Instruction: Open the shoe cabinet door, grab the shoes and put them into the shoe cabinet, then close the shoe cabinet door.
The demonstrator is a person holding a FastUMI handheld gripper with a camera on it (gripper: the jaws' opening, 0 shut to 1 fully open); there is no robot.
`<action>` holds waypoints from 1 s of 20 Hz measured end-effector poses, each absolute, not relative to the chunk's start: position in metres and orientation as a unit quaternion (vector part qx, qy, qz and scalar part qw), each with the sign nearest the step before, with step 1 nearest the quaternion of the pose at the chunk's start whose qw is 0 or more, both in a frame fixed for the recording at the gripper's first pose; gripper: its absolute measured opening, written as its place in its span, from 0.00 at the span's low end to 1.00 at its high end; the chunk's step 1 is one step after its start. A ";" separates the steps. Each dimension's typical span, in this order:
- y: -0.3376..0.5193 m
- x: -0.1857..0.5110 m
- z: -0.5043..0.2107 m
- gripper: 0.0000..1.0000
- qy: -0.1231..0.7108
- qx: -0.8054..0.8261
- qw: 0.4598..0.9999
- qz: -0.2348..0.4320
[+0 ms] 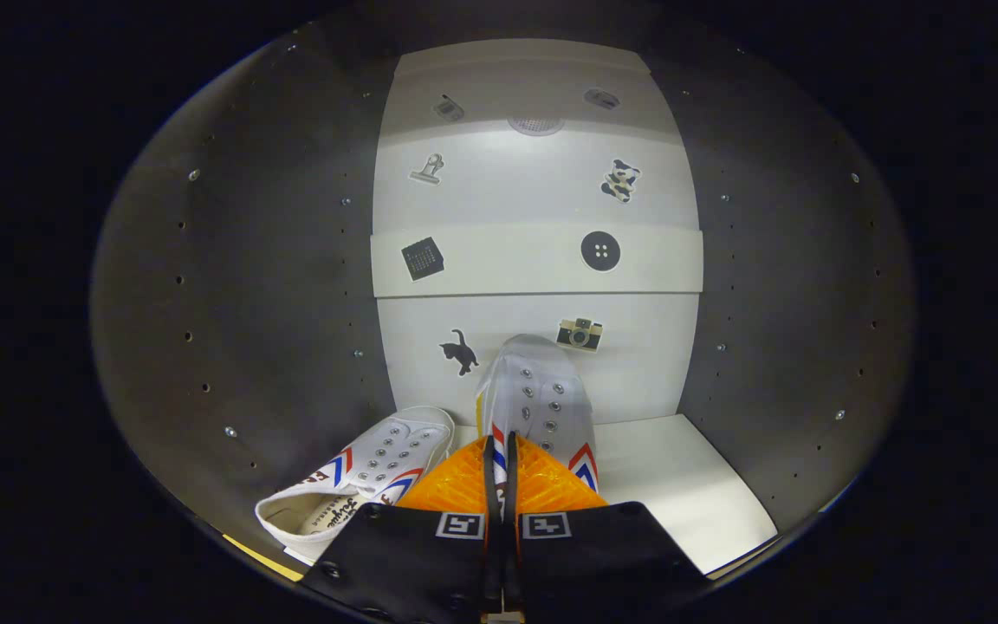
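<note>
— Dark-walled cabinet interior [274,286] all round, with a white back panel [538,191] dotted with small stickers and a white shelf [681,485] as its floor. Where are the shoes?

— Both are inside. One white canvas lace-less sneaker with red and blue chevrons [360,481] lies on the shelf just to the left of the fingers. The second matching sneaker [542,399] stands tilted, toe toward the back panel, straight ahead.

— And the gripper [502,485]?

— Its fingers are pressed nearly together on the heel edge of that second sneaker, pinching the thin canvas rim between them.

— How will it handle?

— Light, I'd judge, and soft: the upper would fold under pressure, while the rubber sole stays stiffer. The heel collar or the sidewall near the sole looks the surest hold.

— Any writing?

— Cursive print on the left sneaker's insole and red letters on its side, too small and cut off to read.
</note>
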State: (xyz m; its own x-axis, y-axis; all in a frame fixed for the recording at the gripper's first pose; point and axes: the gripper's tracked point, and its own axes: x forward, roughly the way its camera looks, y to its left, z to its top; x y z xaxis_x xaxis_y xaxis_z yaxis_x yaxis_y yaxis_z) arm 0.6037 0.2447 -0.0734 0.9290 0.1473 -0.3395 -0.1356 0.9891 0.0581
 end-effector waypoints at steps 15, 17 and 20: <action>0.218 0.430 0.020 0.98 0.071 -0.046 0.993 0.077; 0.206 0.397 0.029 0.98 0.066 -0.045 0.994 0.075; 0.186 0.353 0.040 0.98 0.065 -0.030 0.995 0.074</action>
State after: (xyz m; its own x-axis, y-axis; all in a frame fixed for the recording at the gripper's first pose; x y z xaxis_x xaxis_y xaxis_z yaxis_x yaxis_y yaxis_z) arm 0.3526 0.1861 0.0399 0.9805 0.1430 -0.1345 -0.1508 0.9873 -0.0494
